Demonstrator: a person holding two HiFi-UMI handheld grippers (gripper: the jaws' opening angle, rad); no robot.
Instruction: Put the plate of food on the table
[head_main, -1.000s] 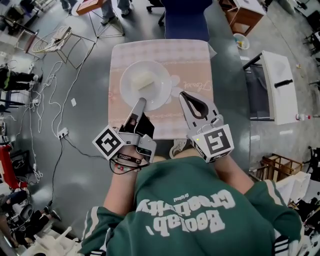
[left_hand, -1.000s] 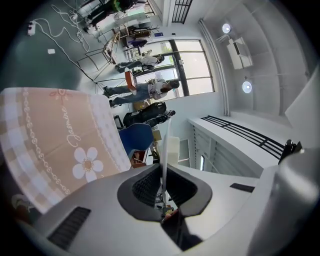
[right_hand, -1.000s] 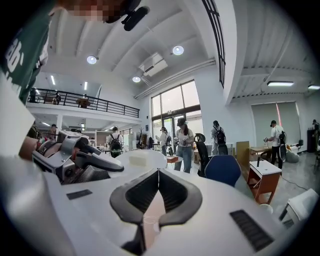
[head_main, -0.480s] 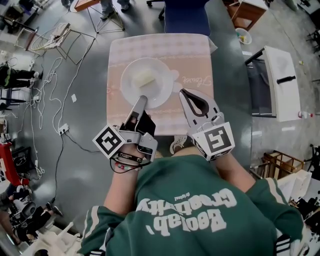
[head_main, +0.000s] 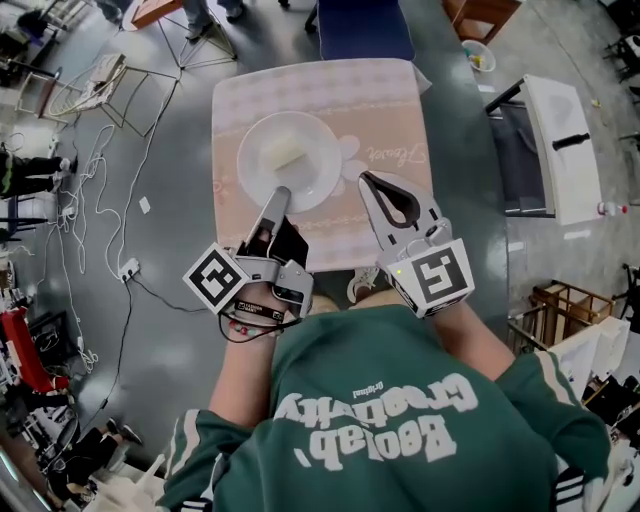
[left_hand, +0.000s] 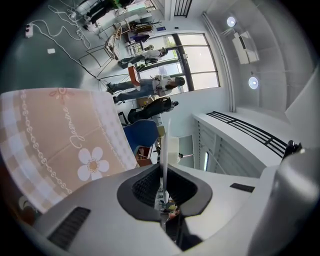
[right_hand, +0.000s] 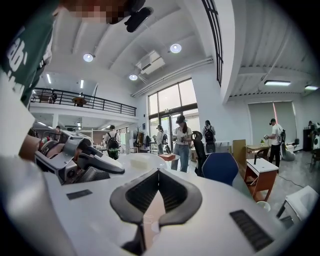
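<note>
Left hand-held gripper (left_hand: 164, 167) clamped on near rim of white plate (head_main: 255, 170); rim edge-on between jaws. Right hand-held gripper (head_main: 368, 180) closed on nothing, just beside plate. Plate over pink-clothed worktop (head_main: 390, 110), pale food block (head_main: 282, 152) near centre; contact with cloth unclear. Likely stiff, glazed, slippery, breakable. Single rim pinch risks tilt, so keep level.

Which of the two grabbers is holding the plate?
The left gripper: its fingers pinch the near rim of the plate. The right gripper is shut on nothing, beside the plate.
</note>
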